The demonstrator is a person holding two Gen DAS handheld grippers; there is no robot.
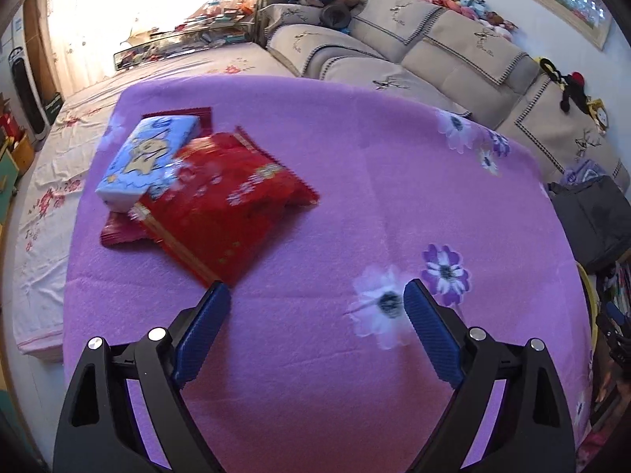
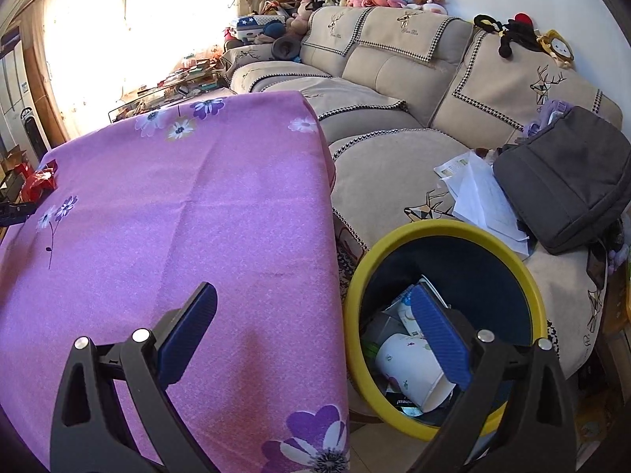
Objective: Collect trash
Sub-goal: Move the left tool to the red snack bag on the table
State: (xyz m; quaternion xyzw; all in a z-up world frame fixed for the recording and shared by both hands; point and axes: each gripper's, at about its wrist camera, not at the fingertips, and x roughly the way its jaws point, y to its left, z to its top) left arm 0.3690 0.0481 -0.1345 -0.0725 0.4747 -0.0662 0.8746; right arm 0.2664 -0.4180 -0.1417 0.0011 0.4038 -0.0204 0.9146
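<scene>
Your left gripper (image 1: 317, 295) gapes wide, empty, over the counter (image 1: 355, 181), red packets (image 1: 232, 205) at frame left; right gripper (image 2: 313, 303) likewise wide by the bin (image 2: 355, 276).

We are seeing a table (image 1: 315, 197) wearing a matt, fuzzy purple cloth, a glossy red plastic wrapper (image 1: 228, 205) shining on it. Both claws are showing matt black plastic arms and ribbed blue pads (image 1: 205, 327). The bin's yellow rim (image 2: 508, 244) is looking like smooth plastic.
</scene>
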